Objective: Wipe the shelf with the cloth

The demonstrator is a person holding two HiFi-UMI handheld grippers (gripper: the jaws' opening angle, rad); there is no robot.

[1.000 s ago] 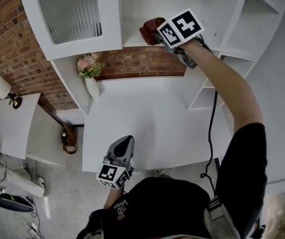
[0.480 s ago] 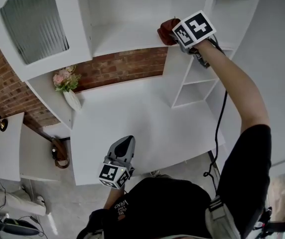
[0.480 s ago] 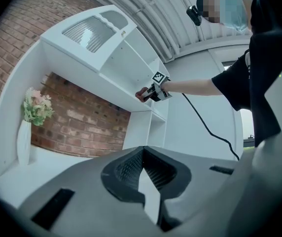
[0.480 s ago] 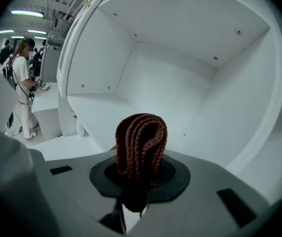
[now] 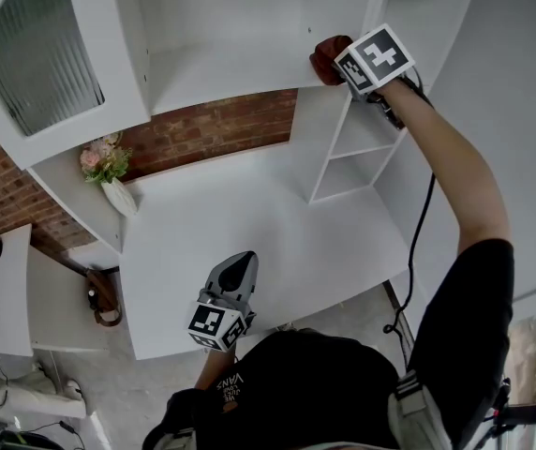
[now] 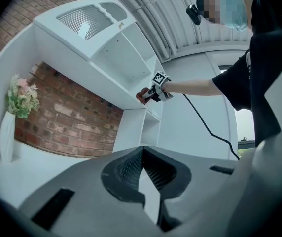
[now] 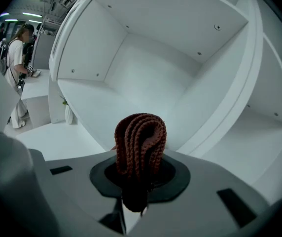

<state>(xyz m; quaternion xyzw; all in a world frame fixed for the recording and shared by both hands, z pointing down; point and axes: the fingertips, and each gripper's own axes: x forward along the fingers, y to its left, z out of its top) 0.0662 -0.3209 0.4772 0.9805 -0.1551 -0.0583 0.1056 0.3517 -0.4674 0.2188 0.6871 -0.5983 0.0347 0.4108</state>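
Rust-brown knitted cloth [image 7: 140, 142] is clamped, folded in several layers, between the jaws of the right gripper [image 7: 138, 184]; the fold stands up out of the jaws and points into the open compartment.

From the head view, the right gripper [image 5: 341, 67] is raised at arm's length, with the cloth [image 5: 327, 57] at the front right corner of the shelf [image 5: 221, 73], against the white divider [image 5: 373, 26] that bounds the shelf on its right. Contact between cloth and board looks likely there but cannot be confirmed.

The left gripper [image 5: 237, 272] hangs well below the shelf, over the front edge of the desk top [image 5: 249, 223]. Its own view shows the jaws of the left gripper [image 6: 146, 174] together with nothing between them (it plays no part at present).

Below the shelf's front edge runs a brick wall [image 5: 212, 129]; below and to the left of the shelf stands a vase [image 5: 118, 195] of flowers.

Assessment: the cloth is gripped and brought to the shelf, so that part is done. The board shows uniformly white with no dust, streak or damp mark, so what has been wiped cannot be judged. The cloth sits at one extreme corner; the board's left span and its back appear to remain to be covered.
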